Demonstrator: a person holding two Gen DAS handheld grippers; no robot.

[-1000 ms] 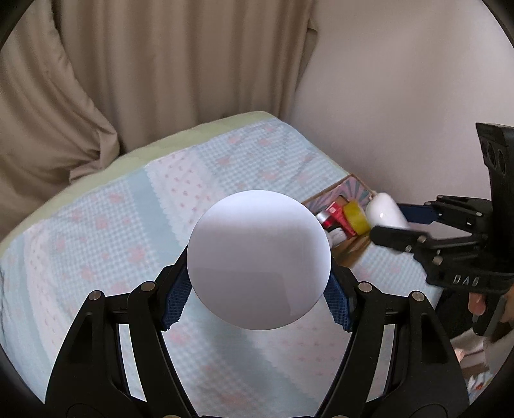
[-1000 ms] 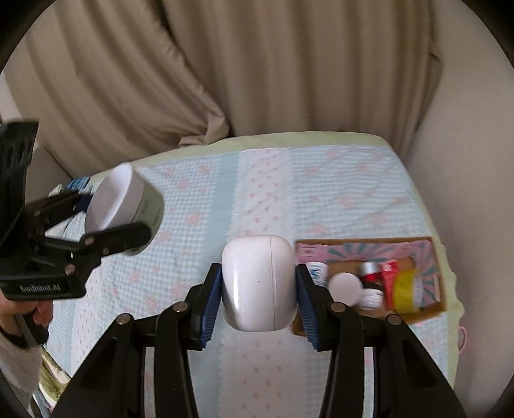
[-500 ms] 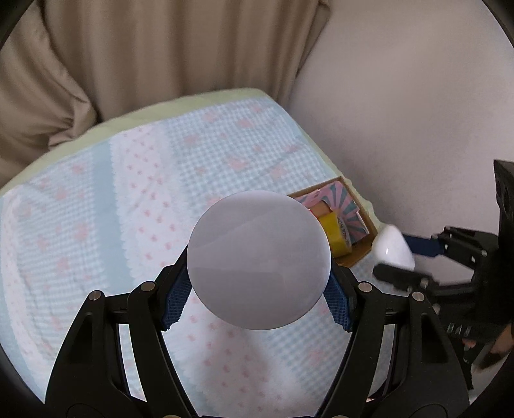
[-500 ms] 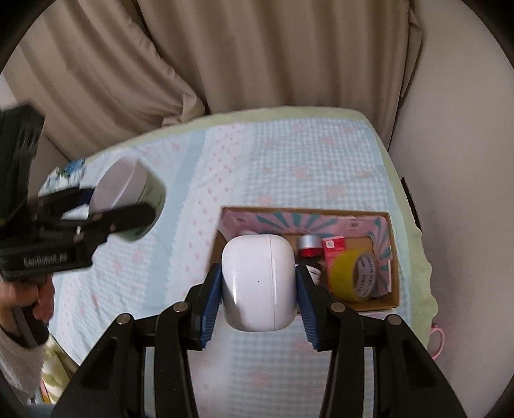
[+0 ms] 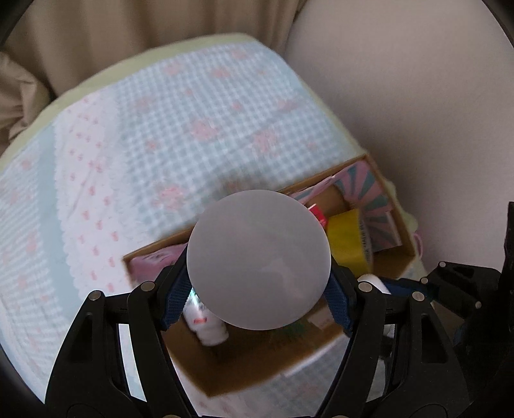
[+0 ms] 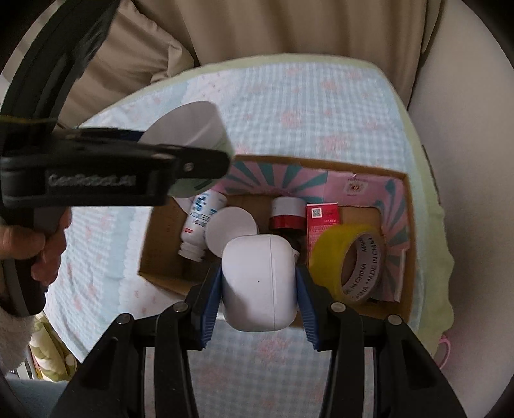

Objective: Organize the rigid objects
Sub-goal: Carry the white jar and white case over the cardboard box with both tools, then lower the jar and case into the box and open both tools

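Right wrist: cardboard box (image 6: pixel 405 225) holds yellow tape roll (image 6: pixel 348 262), bottles.

Your left tongs (image 5: pixel 258 291) are black with blue pads (image 5: pixel 175 297), closed on a plain white jar (image 5: pixel 258 258). Your right tongs (image 6: pixel 258 291) match, black with blue pads (image 6: pixel 212 305), on a white case (image 6: pixel 258 283). The box (image 6: pixel 160 231) is brown cardboard, its flaps striped pink and teal at 12 o'clock. Inside you have a yellow tape roll (image 6: pixel 347 260), a red carton (image 6: pixel 321 225), a white bottle (image 6: pixel 197 225) with blue print, and a red-banded jar (image 6: pixel 286 217). The bed (image 6: pixel 305 112) wears pale blue gingham with pink flowers. The curtain (image 6: pixel 257 29) is beige.
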